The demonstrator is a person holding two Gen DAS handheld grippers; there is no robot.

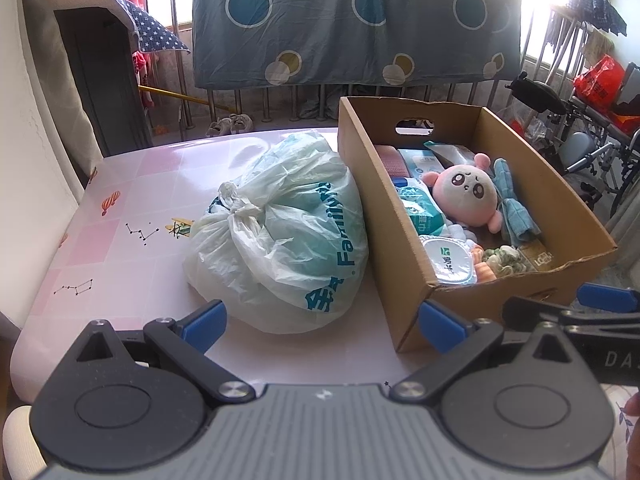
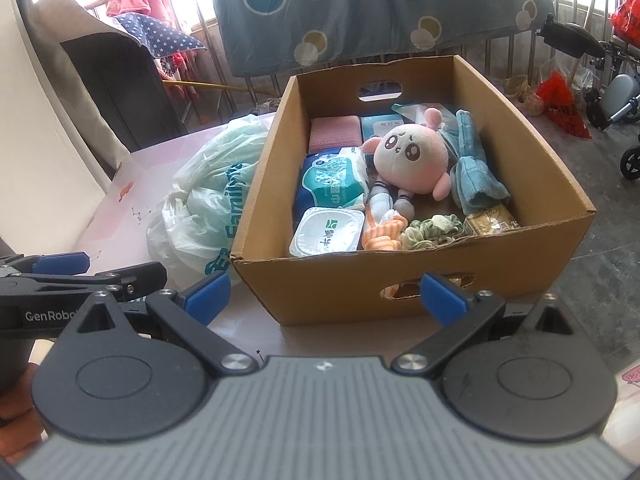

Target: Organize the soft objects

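Note:
A cardboard box [image 1: 412, 308] [image 2: 332, 284] stands on the pink table. Inside lie a pink plush toy [image 1: 466, 192] [image 2: 410, 158], a teal cloth [image 1: 514, 204] [image 2: 472, 168], wet wipe packs [image 2: 332, 186], a sealed white cup [image 2: 326, 236], a green scrunchie [image 2: 432, 232], an orange knit piece [image 2: 382, 238] and a pink sponge [image 2: 334, 134]. A tied white plastic bag [image 1: 280, 236] [image 2: 200, 200] sits left of the box. My left gripper [image 1: 324, 322] is open and empty in front of the bag. My right gripper [image 2: 326, 296] is open and empty before the box's near wall.
The pink table [image 1: 132, 208] ends at a wall on the left. A blue quilt [image 1: 352, 20] hangs on a railing behind. A wheelchair [image 1: 592, 136] and red bags [image 2: 560, 104] stand on the floor to the right.

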